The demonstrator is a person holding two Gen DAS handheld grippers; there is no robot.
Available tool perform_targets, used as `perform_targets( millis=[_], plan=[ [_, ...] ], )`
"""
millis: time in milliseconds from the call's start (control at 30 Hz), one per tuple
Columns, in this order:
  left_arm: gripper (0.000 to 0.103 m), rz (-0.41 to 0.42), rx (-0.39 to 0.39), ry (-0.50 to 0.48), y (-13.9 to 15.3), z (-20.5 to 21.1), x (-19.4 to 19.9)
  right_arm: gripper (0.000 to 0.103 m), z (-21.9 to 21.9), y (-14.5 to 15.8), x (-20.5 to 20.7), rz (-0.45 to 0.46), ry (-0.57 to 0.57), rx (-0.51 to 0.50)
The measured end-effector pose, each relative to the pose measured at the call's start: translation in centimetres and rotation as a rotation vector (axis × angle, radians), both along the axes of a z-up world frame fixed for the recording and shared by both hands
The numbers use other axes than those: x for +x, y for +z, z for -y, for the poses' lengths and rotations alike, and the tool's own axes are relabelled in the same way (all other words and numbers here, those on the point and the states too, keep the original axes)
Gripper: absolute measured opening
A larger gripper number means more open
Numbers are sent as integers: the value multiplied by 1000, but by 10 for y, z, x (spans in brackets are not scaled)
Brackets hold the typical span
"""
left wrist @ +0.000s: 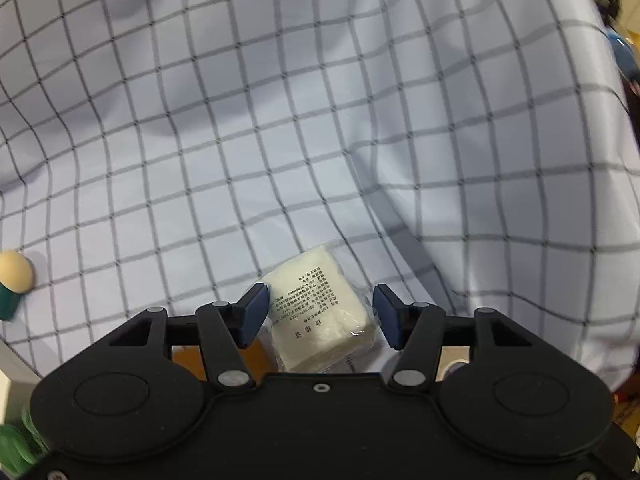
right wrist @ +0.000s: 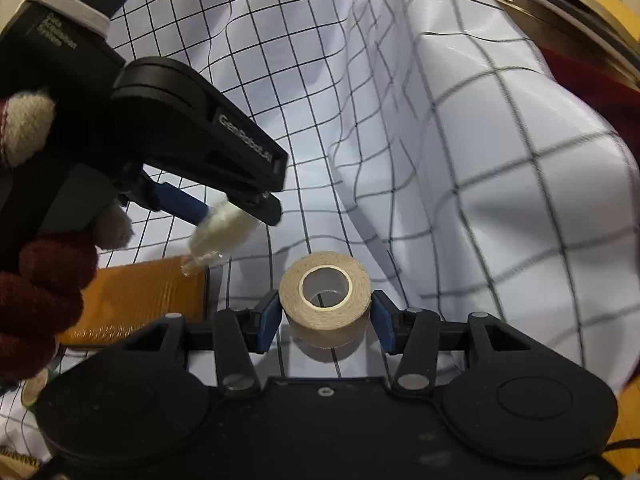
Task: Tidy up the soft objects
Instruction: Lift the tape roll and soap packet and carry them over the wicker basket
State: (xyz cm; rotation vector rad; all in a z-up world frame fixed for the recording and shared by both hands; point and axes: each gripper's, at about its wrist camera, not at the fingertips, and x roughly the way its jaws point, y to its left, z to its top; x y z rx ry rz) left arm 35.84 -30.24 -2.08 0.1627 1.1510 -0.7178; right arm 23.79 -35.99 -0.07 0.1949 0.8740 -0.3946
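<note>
**Two grippers, one soft item between each pair of fingers**

Left wrist view: the left gripper [left wrist: 319,316] points over a white cloth [left wrist: 280,120] with a dark grid, which lies rumpled and rises in a fold on the right. A white packet [left wrist: 320,312], sealed in clear film and printed with dark text on its top face, sits between the blue pads [left wrist: 252,316]. The left pad touches the packet's side; the right pad stands just off the film edge, a thin gap showing. Whether the packet is pinched tight cannot be told from this view. At the far left edge a beige egg-shaped thing [left wrist: 15,270] rests against a dark green block [left wrist: 8,300].

Right wrist view: the right gripper [right wrist: 325,316] has a roll of tan tape [right wrist: 325,304] between its pads, hollow core facing up. Both pads sit right at the roll's sides, jaws partly closed to the roll's width; firm contact cannot be confirmed. Up and to the left, the left gripper [right wrist: 224,216] is seen from the side, carrying the packet [right wrist: 222,228] clear above the cloth [right wrist: 500,220], so its jaws do have hold of it. A hand in a maroon and cream glove [right wrist: 40,280] grips that tool's body. An orange ribbed mat [right wrist: 136,300] lies on the cloth just left of the roll.
</note>
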Motion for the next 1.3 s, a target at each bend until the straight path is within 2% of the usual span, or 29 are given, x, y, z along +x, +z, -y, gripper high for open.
perform_targets(
  millis=[267,567,833,1067,1300],
  plan=[
    [55,-54,-13,-47,8,-12,-41,48,-14,11,-29,-14,14,12],
    [55,-34,-32,-23,39,-68,-97,48,-49,23,-79,-30,69,24],
    [55,36,-29,41,65,-132,-154,48,-86,36,-128,-18,141,38],
    [55,75,-17,127,71,-186,-203,48,-114,50,-158,33,209,53],
    [55,160,12,238,71,-227,-245,48,-134,56,-182,55,254,119]
  ],
)
